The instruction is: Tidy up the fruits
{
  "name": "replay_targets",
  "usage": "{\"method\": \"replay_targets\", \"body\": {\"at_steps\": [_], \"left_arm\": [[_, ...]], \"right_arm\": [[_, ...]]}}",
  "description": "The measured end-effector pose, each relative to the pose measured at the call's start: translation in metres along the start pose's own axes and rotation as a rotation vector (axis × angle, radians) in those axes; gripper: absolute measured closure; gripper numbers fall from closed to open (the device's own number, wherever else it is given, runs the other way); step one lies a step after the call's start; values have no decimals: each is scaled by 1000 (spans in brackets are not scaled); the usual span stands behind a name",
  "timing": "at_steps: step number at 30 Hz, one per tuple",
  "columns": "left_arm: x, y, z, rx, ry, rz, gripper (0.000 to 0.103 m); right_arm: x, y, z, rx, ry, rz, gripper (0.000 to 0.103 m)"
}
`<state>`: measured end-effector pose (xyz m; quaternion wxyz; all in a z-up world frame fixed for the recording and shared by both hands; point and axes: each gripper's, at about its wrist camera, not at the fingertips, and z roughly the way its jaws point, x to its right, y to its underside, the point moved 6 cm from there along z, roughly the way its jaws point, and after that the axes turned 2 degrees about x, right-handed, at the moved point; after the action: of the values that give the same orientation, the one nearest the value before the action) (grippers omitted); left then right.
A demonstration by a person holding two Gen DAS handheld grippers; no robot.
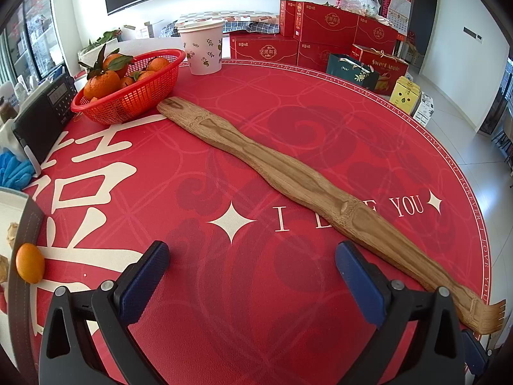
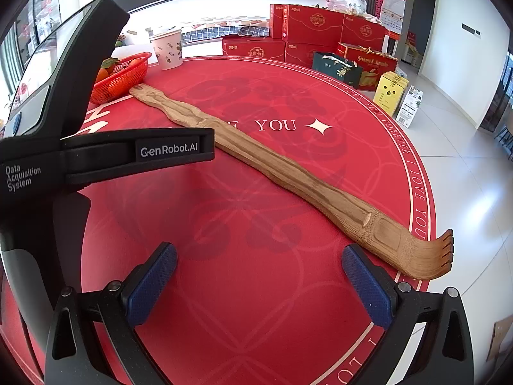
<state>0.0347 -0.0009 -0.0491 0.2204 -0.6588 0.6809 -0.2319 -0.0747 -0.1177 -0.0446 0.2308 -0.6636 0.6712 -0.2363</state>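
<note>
A red plastic basket (image 1: 134, 96) holding several oranges with leaves (image 1: 102, 83) stands at the far left of the round red table; it also shows in the right wrist view (image 2: 123, 78). A small loose orange (image 1: 29, 263) lies at the left, beside a dark-rimmed tray. My left gripper (image 1: 251, 261) is open and empty above the table, right of that orange. My right gripper (image 2: 259, 264) is open and empty over the table's near part. The left gripper's black body (image 2: 105, 150) fills the left of the right wrist view.
A long wooden back scratcher (image 1: 288, 173) lies diagonally across the table (image 1: 320, 106), from the basket to the near right edge. A paper cup (image 1: 203, 48) stands behind the basket. A black radio (image 1: 45, 112) and a blue cloth (image 1: 14, 171) sit at the left. Red gift boxes (image 1: 330, 25) stand on the floor beyond.
</note>
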Motion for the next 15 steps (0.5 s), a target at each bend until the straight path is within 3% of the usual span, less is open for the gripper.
{"method": "replay_targets", "body": {"at_steps": [15], "left_arm": [[-2, 0, 0, 1, 1, -1, 0]], "right_arm": [[-2, -1, 1, 2, 7, 7, 0]]}}
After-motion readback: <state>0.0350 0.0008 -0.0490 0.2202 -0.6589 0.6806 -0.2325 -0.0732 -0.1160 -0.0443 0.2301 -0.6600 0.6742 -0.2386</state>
